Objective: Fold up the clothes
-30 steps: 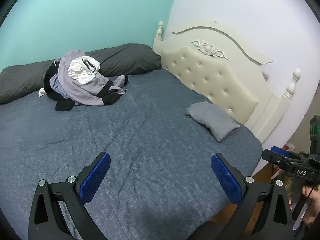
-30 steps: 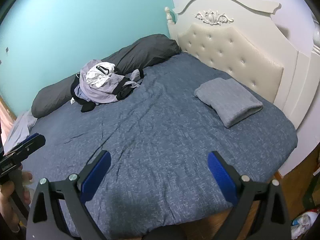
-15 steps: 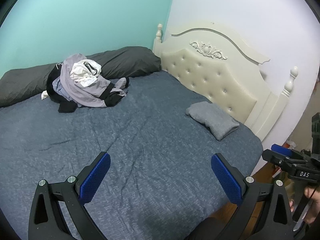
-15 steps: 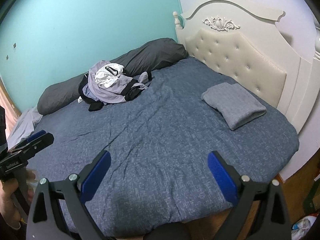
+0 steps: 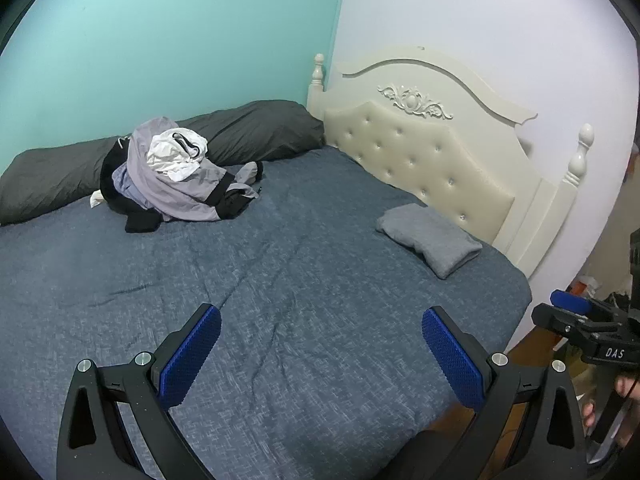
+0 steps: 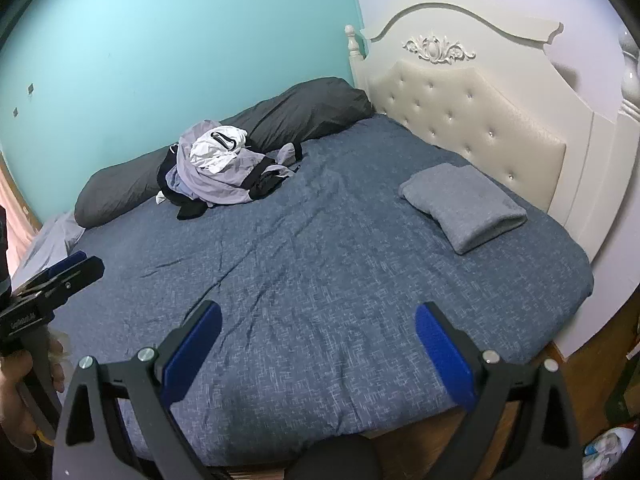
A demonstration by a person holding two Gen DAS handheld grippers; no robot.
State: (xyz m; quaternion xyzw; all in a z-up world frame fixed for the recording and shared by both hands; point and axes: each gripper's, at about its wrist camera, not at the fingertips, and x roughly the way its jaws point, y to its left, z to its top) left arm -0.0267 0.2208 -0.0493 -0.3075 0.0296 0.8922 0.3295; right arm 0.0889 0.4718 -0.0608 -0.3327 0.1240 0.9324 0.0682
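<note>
Ahead of both tools I see the bed (image 5: 280, 280), its blue cover bare in the near and middle ground. Beyond it, far forward and to the left of my left tool (image 5: 320, 356), lies the pile of unfolded clothes (image 5: 176, 176), resting against the dark bolster (image 5: 256, 128) at the wall; from my right tool (image 6: 316, 356) it sits likewise far ahead and to the left (image 6: 224, 172). Forward and right of both tools, close to the headboard (image 6: 480, 104), lies a folded grey garment (image 6: 464, 208), apparently finished. Both tools are spread wide and carry nothing; each hangs above the near edge of the bed, well apart from the pile.

I judge the pile to be light, limp fabric that will sag and trail when lifted, and its pieces are tangled, so one may drag another. The white garment (image 5: 176, 152) on top looks the sensible first hold, pinched at a free edge or a shoulder seam, not in the bunched middle.
</note>
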